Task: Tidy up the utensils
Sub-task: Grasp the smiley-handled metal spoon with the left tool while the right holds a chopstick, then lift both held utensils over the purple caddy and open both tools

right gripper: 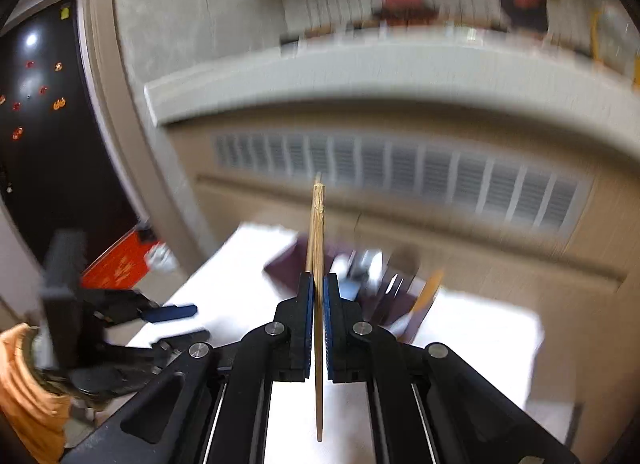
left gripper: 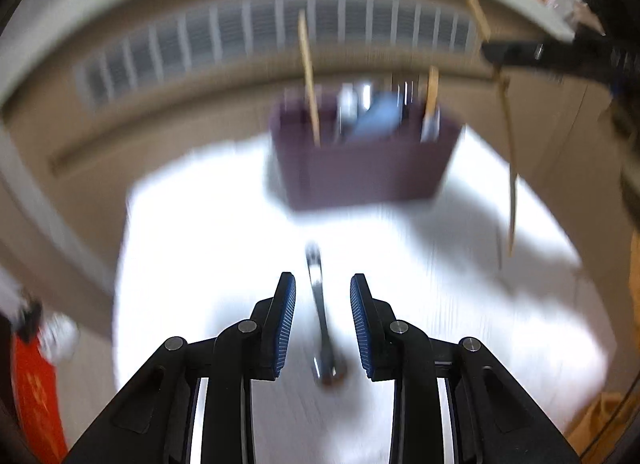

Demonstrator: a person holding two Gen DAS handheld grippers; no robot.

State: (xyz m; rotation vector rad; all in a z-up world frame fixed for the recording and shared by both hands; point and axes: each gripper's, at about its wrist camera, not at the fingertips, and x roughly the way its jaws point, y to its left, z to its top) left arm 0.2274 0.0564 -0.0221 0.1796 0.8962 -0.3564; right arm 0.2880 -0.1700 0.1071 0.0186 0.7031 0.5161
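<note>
Right gripper point(right gripper: 318, 284) clamps a wooden chopstick point(right gripper: 318, 264); left gripper point(left gripper: 323, 290) hangs parted over a metal fork point(left gripper: 320, 304).

The right gripper tilts downward, pads pinching the chopstick at mid-length, its shaft upright between them, above the white table point(right gripper: 480, 324). The left gripper angles steeply down, its jaws apart and empty, the fork lying on the table beneath the gap. A purple utensil holder point(left gripper: 360, 171) stands beyond, holding chopsticks and cutlery.
</note>
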